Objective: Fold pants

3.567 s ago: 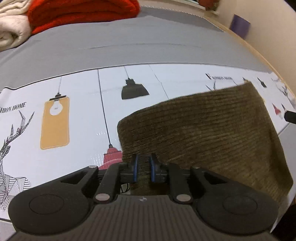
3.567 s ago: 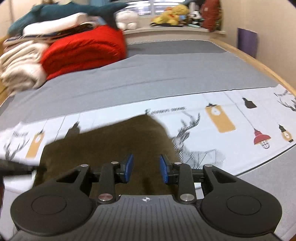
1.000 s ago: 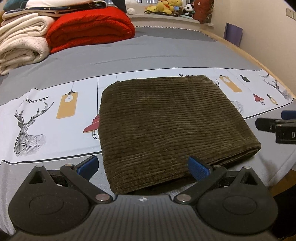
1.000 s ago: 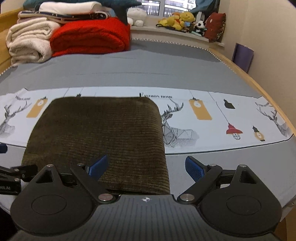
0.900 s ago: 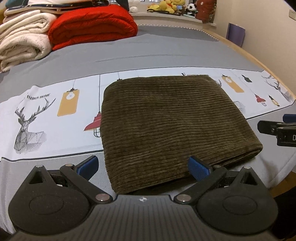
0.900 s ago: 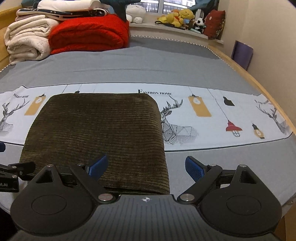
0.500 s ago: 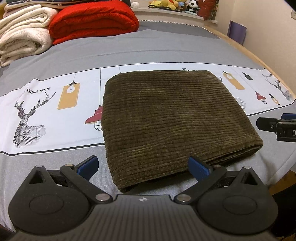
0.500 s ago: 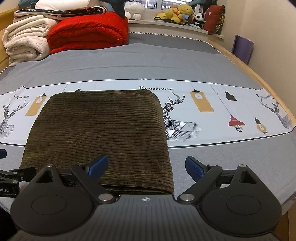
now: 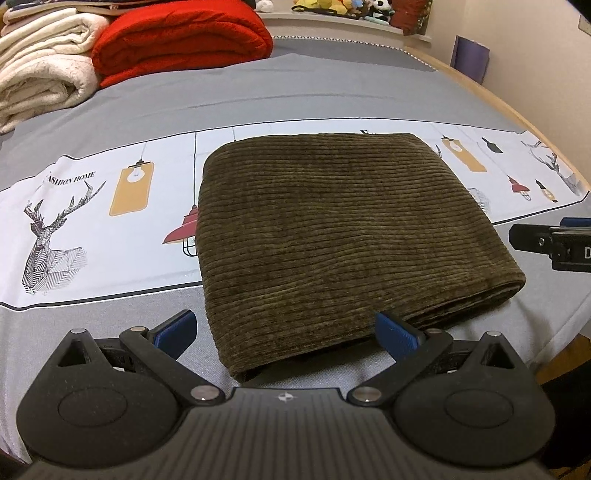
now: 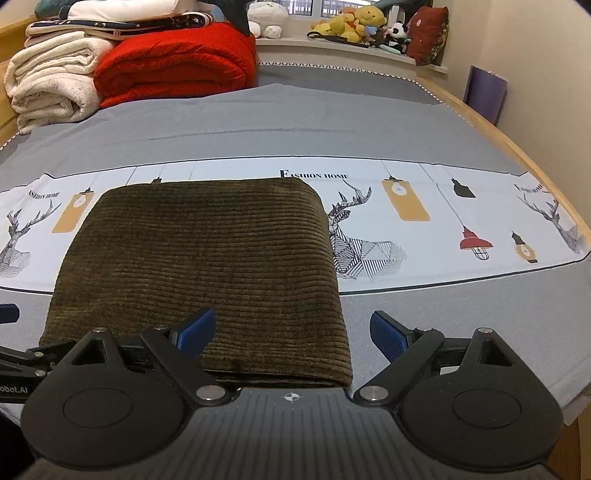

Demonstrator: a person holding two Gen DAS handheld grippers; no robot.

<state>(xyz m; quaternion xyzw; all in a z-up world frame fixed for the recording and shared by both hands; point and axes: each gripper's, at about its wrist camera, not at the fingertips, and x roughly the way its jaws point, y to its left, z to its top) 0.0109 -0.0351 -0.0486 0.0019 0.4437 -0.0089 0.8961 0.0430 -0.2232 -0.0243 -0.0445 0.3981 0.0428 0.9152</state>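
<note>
At the near edge of the bed, the left gripper point(image 9: 286, 328) and right gripper point(image 10: 293, 332) both gape wide, holding nothing. Just beyond them the pants point(image 9: 332, 229) lie folded into a flat olive corduroy rectangle on the printed sheet point(image 10: 424, 221). Far behind the pants sit a red blanket point(image 10: 173, 70), white towels point(image 10: 51, 92) and plush toys point(image 10: 354, 26).

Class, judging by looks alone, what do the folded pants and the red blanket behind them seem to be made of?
Pants: probably corduroy, matte olive-brown, shown by even raised ribs running across. Red blanket: likely fleece or plush, with a fuzzy, nubby, unshiny surface; the exact fiber cannot be told.
</note>
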